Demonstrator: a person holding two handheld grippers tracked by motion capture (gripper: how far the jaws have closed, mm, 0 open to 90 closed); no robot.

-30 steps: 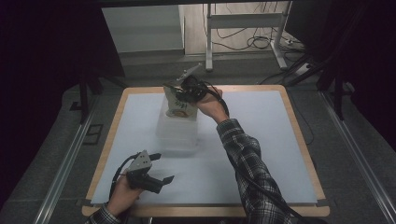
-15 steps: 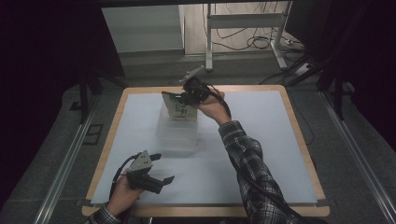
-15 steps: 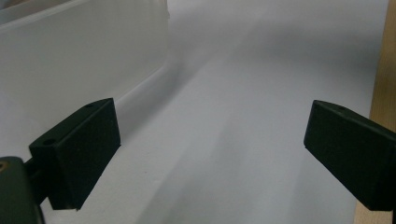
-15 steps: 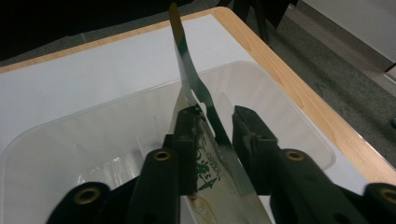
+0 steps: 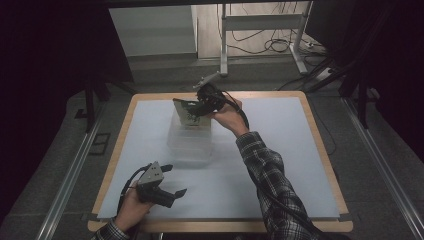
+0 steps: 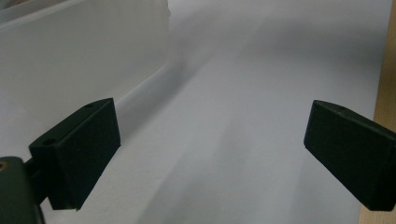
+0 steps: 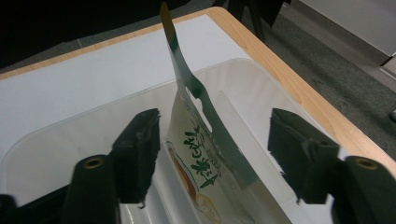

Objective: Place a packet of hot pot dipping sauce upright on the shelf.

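At the far end of the clear plastic bin [image 5: 189, 142], a white packet [image 7: 205, 172] with green print and a hang-hole stands on edge inside it. Right gripper [image 7: 212, 154]: jaws spread either side of the packet, not touching. Left gripper [image 5: 172, 192]: jaws spread, empty, near the table [image 5: 320, 145] front edge.

- My right gripper [image 7: 212, 154] has black jaws.
- The packet [image 7: 205, 158] between them is white, printed with green characters and an orange-brown shape, and has a dark green top edge.
- The bin [image 5: 190, 142] is translucent white.
- My left gripper [image 5: 170, 192] is black with a grey plate.
- The table [image 5: 320, 150] has a pale blue-white sheet and a light wood border.
- My right sleeve [image 5: 272, 182] is dark plaid.
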